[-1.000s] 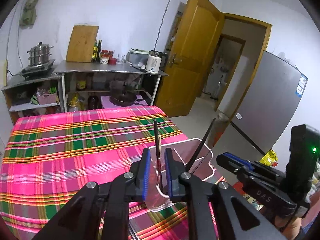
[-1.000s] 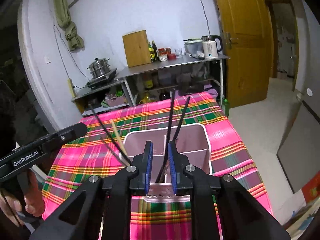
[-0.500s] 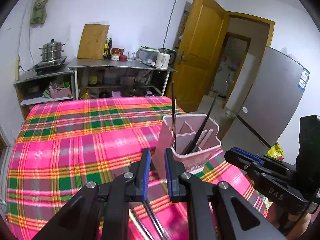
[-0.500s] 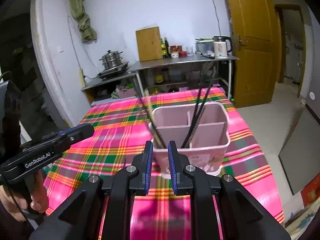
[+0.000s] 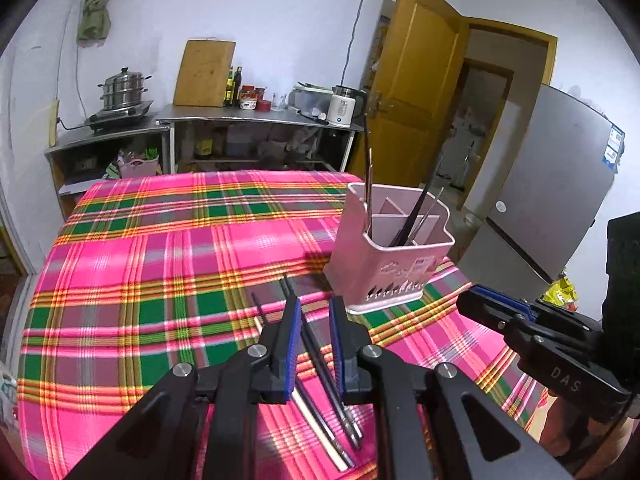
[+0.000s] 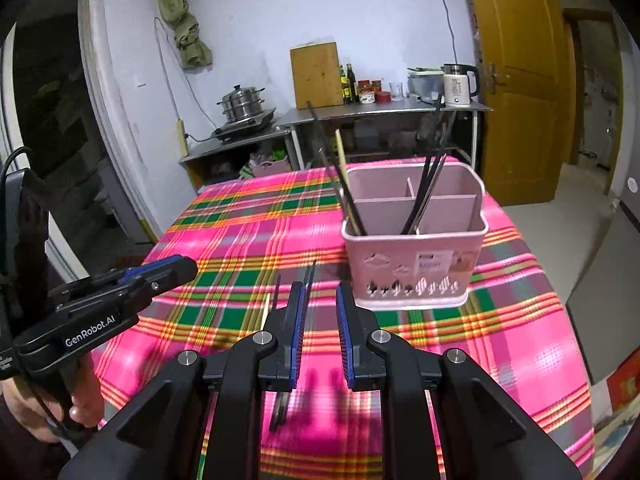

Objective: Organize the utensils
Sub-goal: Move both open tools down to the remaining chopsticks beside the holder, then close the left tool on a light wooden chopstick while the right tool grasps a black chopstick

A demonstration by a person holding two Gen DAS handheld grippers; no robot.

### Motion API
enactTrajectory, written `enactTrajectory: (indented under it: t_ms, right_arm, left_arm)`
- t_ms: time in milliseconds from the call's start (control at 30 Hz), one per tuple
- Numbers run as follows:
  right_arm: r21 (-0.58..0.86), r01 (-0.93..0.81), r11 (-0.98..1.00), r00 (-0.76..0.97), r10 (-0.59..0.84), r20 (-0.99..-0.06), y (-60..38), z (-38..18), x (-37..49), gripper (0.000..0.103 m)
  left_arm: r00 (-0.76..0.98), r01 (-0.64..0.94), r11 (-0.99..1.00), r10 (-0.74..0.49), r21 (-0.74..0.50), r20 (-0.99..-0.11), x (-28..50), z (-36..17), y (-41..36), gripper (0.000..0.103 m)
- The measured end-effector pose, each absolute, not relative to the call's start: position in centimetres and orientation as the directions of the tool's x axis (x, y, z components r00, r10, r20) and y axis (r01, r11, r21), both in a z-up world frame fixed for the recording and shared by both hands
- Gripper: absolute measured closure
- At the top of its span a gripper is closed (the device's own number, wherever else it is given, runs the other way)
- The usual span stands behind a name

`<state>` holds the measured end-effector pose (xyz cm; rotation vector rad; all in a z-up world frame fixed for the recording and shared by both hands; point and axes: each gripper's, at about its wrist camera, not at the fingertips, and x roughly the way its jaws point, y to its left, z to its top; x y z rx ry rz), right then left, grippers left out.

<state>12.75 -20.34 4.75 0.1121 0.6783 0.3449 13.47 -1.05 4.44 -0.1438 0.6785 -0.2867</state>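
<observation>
A pink divided utensil holder [image 5: 390,256] [image 6: 416,256] stands on the plaid tablecloth with several chopsticks upright in it. Loose dark chopsticks [image 5: 320,364] and a pale one [image 5: 316,420] lie on the cloth in front of it; they also show in the right wrist view [image 6: 306,284]. My left gripper [image 5: 314,312] is open and empty, low over the loose chopsticks. My right gripper [image 6: 320,296] is open and empty, just right of them and in front of the holder.
The table's pink plaid cloth [image 5: 160,264] drops off at the right edge by the holder. A steel shelf [image 5: 256,120] with kettle, bottles and cutting board stands behind. A fridge [image 5: 560,200] and wooden door [image 5: 416,80] are at right.
Both grippers have pulled back and down from above the holder. The chopsticks they held over it now stand in the holder. The loose chopsticks on the cloth have come into view.
</observation>
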Motion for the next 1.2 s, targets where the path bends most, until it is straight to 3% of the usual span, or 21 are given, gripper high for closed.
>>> enactTrajectory:
  t_ms: [467,867,1200]
  right_arm:
    - [0.219,-0.315,0.923,0.677,0.381,-0.630,-18.3,2.2,12.8,0.087]
    - [0.233,-0.319,0.919,0.603,0.386,-0.698,-17.1,-1.8,15.1,0.087]
    - [0.247,-0.306,0.919,0.571,0.385,-0.725,-17.1,-3.9,16.7,0.087]
  left_arm:
    - [0.703,0.162,0.956,-0.285,-0.244,-0.652,13.3,0.8,0.7,0.089]
    - [0.594,0.092,0.943,-0.309,-0.319,-0.742,17.2,-5.4,1.5,0.089]
    - [0.563,0.065,0.954,-0.277,-0.292,-0.779,20.7,-8.2,0.1,0.089]
